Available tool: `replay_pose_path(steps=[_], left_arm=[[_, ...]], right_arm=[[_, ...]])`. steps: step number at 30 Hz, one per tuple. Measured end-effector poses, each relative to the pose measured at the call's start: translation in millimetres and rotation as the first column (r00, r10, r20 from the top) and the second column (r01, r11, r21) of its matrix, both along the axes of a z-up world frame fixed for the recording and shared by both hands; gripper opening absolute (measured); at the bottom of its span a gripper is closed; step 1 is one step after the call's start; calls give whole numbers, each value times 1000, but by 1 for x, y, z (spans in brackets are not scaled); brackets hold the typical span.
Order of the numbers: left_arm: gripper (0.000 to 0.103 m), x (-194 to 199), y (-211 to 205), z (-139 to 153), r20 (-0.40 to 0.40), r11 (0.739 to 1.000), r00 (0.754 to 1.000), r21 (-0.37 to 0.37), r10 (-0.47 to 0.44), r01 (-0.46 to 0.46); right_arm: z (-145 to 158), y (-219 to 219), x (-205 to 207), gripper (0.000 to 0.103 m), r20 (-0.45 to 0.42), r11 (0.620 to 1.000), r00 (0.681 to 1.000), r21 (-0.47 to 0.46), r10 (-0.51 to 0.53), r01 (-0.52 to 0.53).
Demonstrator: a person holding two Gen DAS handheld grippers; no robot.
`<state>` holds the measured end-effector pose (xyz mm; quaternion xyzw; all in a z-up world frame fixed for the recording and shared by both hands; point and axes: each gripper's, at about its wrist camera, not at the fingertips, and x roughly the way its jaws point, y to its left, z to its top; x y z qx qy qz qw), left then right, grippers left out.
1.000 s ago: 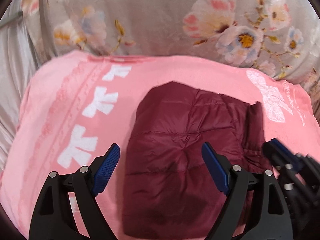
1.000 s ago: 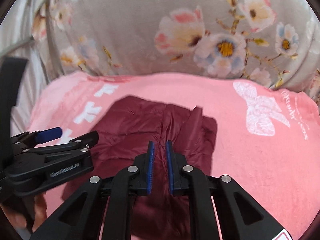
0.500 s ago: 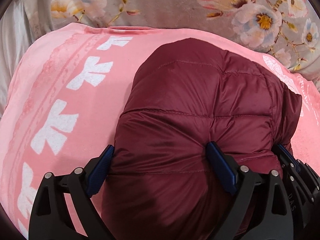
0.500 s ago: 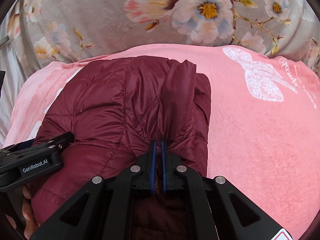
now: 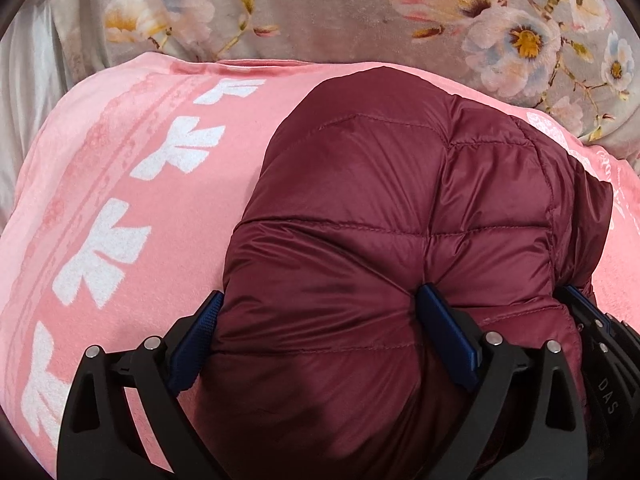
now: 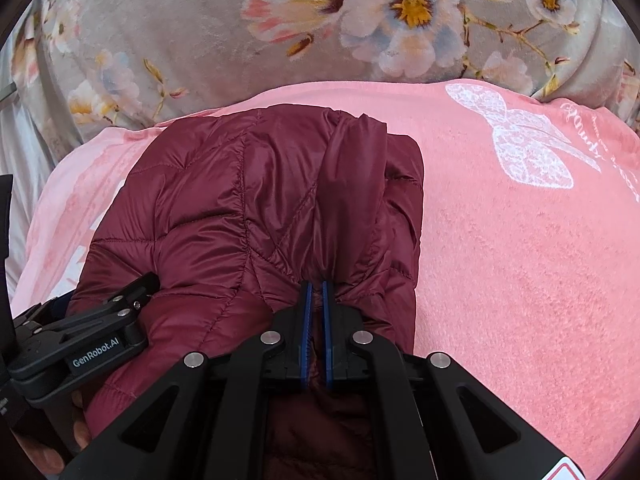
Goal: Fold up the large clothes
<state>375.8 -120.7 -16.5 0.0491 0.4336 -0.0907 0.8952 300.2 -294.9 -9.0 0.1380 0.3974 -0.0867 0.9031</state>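
A maroon quilted puffer jacket [image 5: 360, 220], folded into a thick bundle, lies on a pink blanket [image 5: 120, 168]; it also shows in the right wrist view [image 6: 240, 208]. My left gripper [image 5: 320, 312] is wide open, its jaws straddling the near edge of the bundle, which bulges between them. My right gripper [image 6: 315, 292] is shut on a fold of the jacket at its right side. The left gripper's body shows at the lower left of the right wrist view [image 6: 88, 340].
The pink blanket [image 6: 520, 260] with white bow prints covers the bed. A grey floral cover [image 5: 360, 12] lies behind it, also seen in the right wrist view [image 6: 320, 20]. White sheet shows at the far left [image 5: 24, 80].
Both grippers moved forward and down onto the jacket. The right jaws closed from a narrow gap onto a fold. The left jaws now press against the bundle's near edge.
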Motion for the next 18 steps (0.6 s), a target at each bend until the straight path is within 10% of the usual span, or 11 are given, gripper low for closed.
replay_pose_path(steps=[9,18], left_arm=[[94,-1,2,-1,11,1000,1000,-2,-3,3],[95,-3,3,-1,19,1000,1000,-9,-8,8]], right_arm=[[37,-6,9,9,46,999,998,24,-36,35],[-7,-44,13,0,-14,986,987,36,-161,161]])
